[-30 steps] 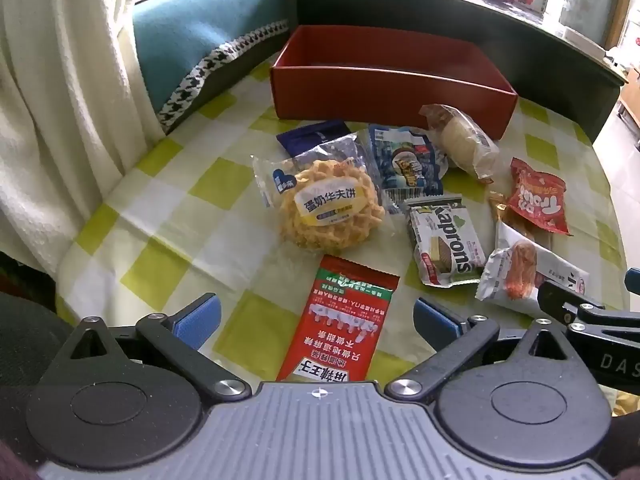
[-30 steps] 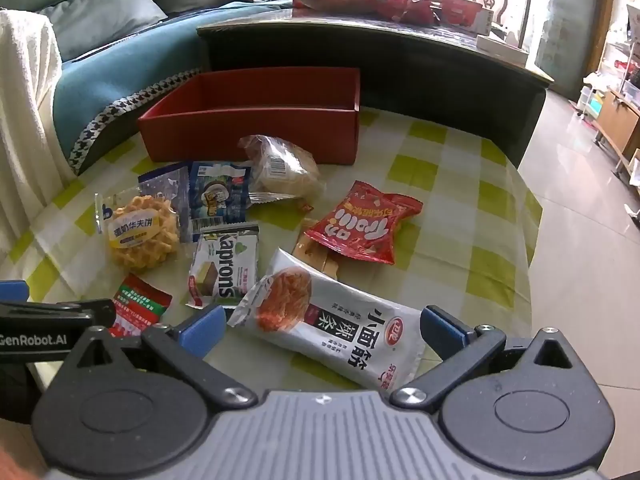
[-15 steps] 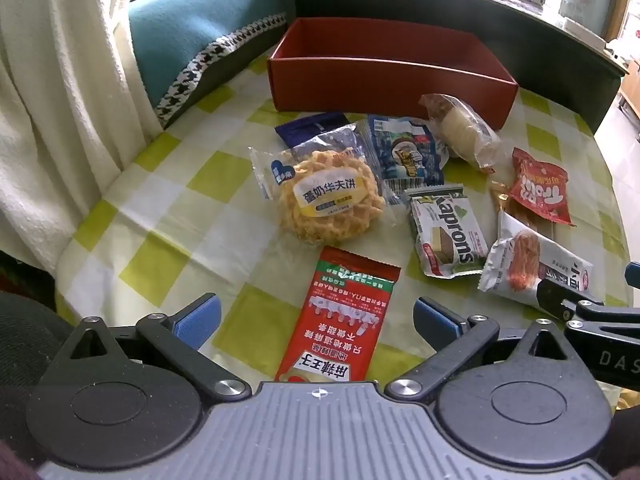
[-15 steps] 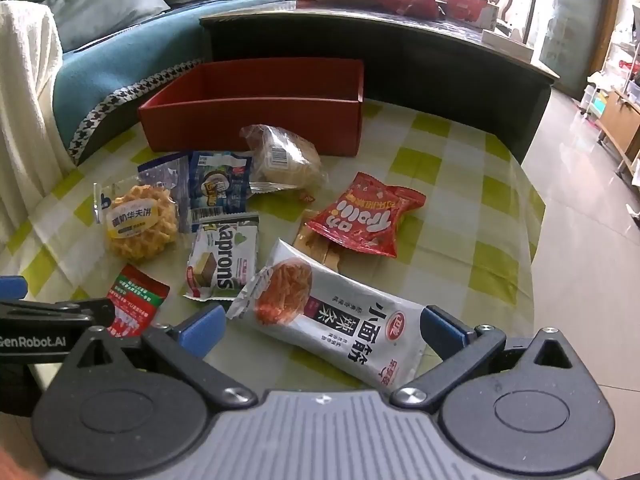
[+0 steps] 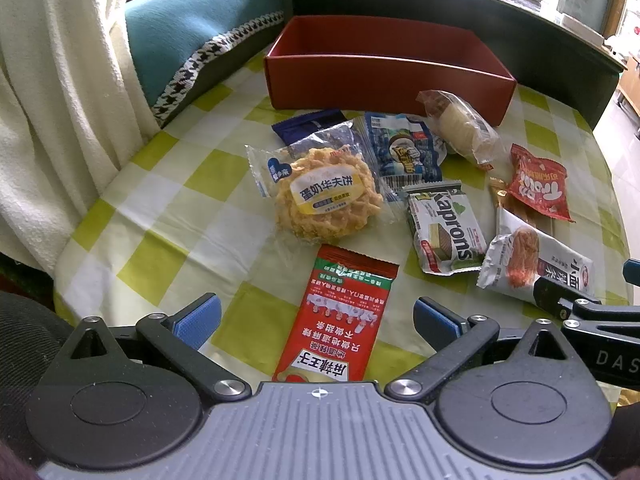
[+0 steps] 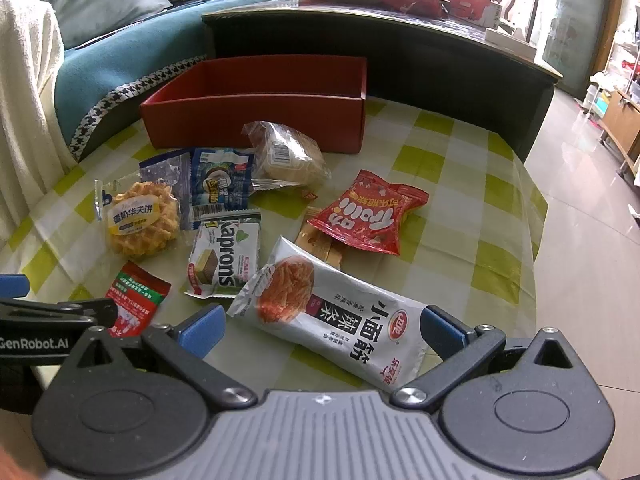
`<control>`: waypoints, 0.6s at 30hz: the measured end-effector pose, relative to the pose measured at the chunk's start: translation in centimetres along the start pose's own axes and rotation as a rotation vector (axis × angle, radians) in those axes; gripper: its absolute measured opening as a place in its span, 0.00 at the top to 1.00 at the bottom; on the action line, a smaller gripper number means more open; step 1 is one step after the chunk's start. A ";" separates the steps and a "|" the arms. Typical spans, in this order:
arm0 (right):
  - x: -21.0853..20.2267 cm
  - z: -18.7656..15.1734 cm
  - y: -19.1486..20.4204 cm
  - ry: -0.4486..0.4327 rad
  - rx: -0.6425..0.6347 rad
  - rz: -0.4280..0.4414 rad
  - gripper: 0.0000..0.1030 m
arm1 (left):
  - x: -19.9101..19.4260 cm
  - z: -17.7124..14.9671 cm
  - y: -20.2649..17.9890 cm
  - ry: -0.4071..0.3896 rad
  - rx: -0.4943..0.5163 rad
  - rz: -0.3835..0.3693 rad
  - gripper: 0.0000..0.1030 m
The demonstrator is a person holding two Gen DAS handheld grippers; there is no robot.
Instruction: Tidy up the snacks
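Several snack packets lie on a green-checked tablecloth (image 5: 168,216) in front of an empty red box (image 5: 384,76). My left gripper (image 5: 316,320) is open, its blue pads either side of a red and green packet (image 5: 340,320). My right gripper (image 6: 320,326) is open around a long white spicy-strip packet (image 6: 340,316). Also there: a waffle packet (image 5: 324,196), a Kaprons wafer (image 5: 444,228), a blue packet (image 5: 404,152), a clear-wrapped cake (image 5: 460,128) and a red packet (image 5: 540,188).
A white blanket (image 5: 48,100) and a teal sofa (image 5: 200,28) border the table on the left. A dark cabinet (image 6: 420,60) stands behind the red box. The table drops off to a tiled floor (image 6: 592,240) on the right.
Both grippers have risen and tilted a little, so the box and snacks sit lower in view. Nothing on the table has moved. Both grippers stay open.
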State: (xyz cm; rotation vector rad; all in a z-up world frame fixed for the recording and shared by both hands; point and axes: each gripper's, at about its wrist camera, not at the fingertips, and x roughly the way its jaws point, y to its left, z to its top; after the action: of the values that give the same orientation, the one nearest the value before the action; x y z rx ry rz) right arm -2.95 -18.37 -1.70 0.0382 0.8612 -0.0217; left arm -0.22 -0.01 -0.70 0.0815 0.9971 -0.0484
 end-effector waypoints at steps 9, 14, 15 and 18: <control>0.1 -0.1 0.1 0.007 -0.003 0.004 0.00 | 0.0 0.0 0.0 0.002 0.000 0.001 0.00; 0.1 -0.1 0.1 0.009 -0.005 0.004 0.00 | 0.1 0.1 -0.1 0.002 0.000 0.002 0.00; 0.1 -0.1 0.1 0.010 -0.005 0.005 0.00 | 0.0 0.0 -0.1 0.003 0.000 0.003 0.00; 0.1 -0.1 0.1 0.010 -0.006 0.005 0.00 | 0.1 0.0 -0.3 0.003 0.004 0.003 0.00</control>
State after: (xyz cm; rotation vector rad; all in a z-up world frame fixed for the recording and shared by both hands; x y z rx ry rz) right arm -2.93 -18.25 -1.86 0.0353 0.8715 -0.0145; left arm -0.17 -0.27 -0.80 0.0869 0.9999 -0.0479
